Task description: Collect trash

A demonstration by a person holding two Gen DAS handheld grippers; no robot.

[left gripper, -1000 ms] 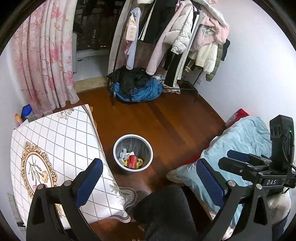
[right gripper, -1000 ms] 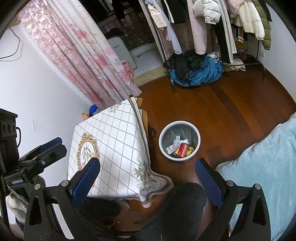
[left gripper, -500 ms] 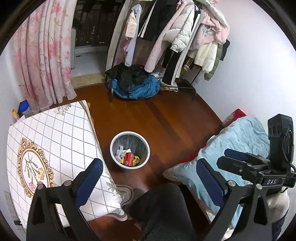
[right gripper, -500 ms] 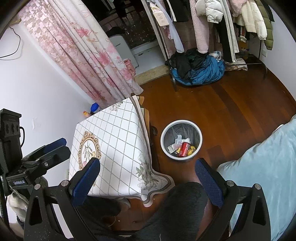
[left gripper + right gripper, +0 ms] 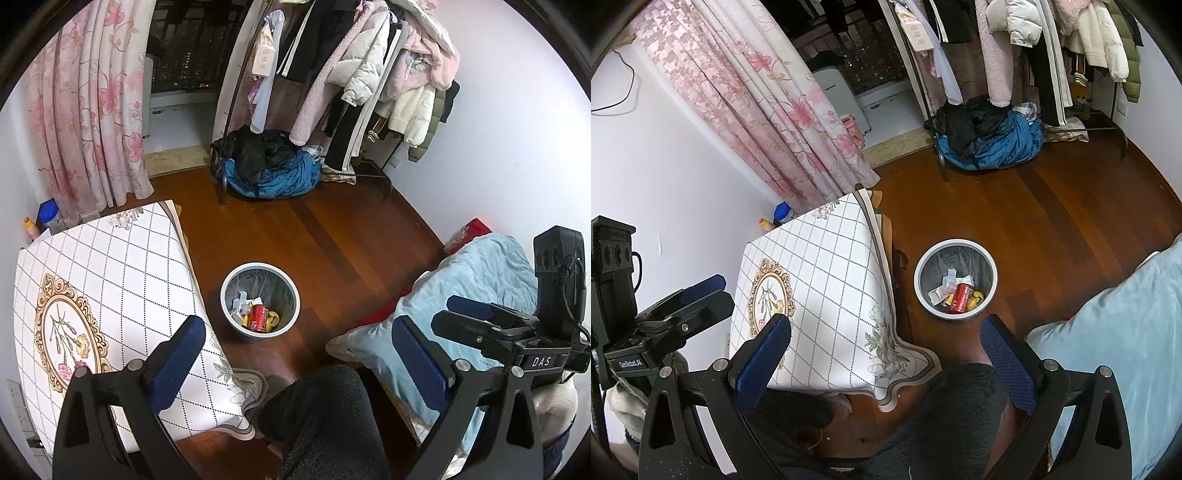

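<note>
A round grey trash bin stands on the wooden floor beside the table; it also shows in the right wrist view. Inside it lie a red can, white paper scraps and a yellow wrapper. My left gripper is open and empty, held high above the floor. My right gripper is open and empty too, at a similar height. Each gripper shows in the other's view, the right one and the left one.
A table under a white checked cloth stands left of the bin. A bed with a light blue cover is on the right. A clothes rack with a heap of clothes stands at the back. A floral curtain hangs at the left.
Both grippers have drifted slightly, so the bin and table shift a little in each view. Both stay open and empty.
</note>
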